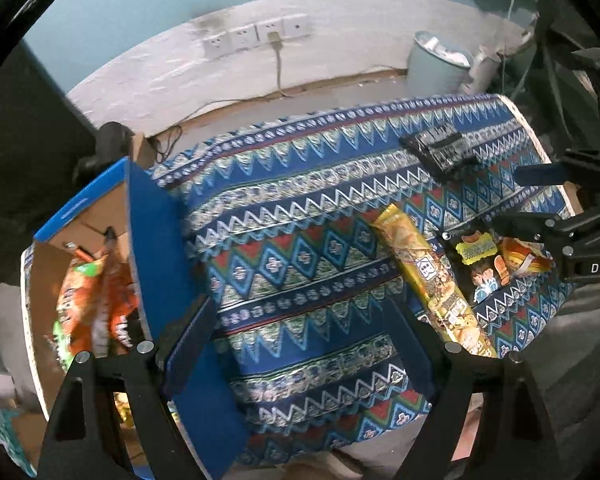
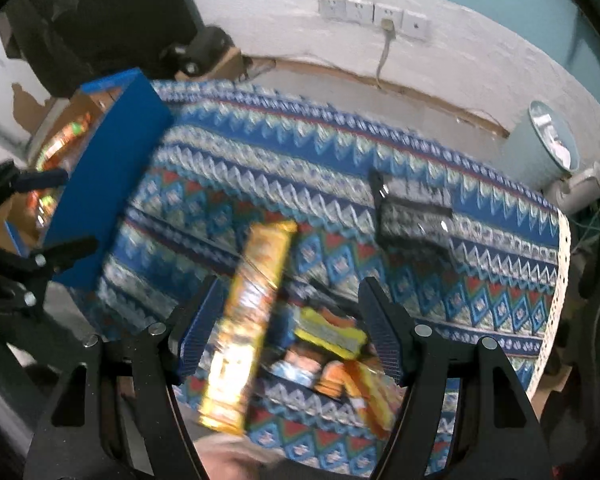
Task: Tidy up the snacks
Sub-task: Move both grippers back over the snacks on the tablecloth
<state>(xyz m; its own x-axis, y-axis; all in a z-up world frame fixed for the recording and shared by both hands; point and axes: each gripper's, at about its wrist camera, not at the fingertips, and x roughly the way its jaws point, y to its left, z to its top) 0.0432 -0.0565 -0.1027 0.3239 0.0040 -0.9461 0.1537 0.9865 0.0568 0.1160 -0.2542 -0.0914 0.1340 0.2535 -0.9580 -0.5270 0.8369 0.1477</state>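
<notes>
A long yellow snack pack [image 1: 436, 280] lies on the patterned cloth table [image 1: 300, 240], next to a dark cartoon snack bag [image 1: 488, 264]. A black snack pack [image 1: 440, 150] lies farther back. An open blue cardboard box [image 1: 148, 240] at the table's left holds orange snack bags [image 1: 96, 304]. My left gripper [image 1: 300, 344] is open and empty, beside the box wall. My right gripper [image 2: 292, 340] is open over the yellow pack [image 2: 248, 320] and the cartoon bag [image 2: 332, 360]; it also shows in the left wrist view [image 1: 540, 200]. The black pack [image 2: 412, 216] and box [image 2: 104, 184] show blurred.
A pale blue bin [image 1: 436, 64] stands on the floor behind the table. Wall sockets [image 1: 256, 36] with a plugged cable are on the back wall. A dark object [image 1: 20, 140] stands at the left behind the box. The table's right edge [image 2: 560, 280] is near.
</notes>
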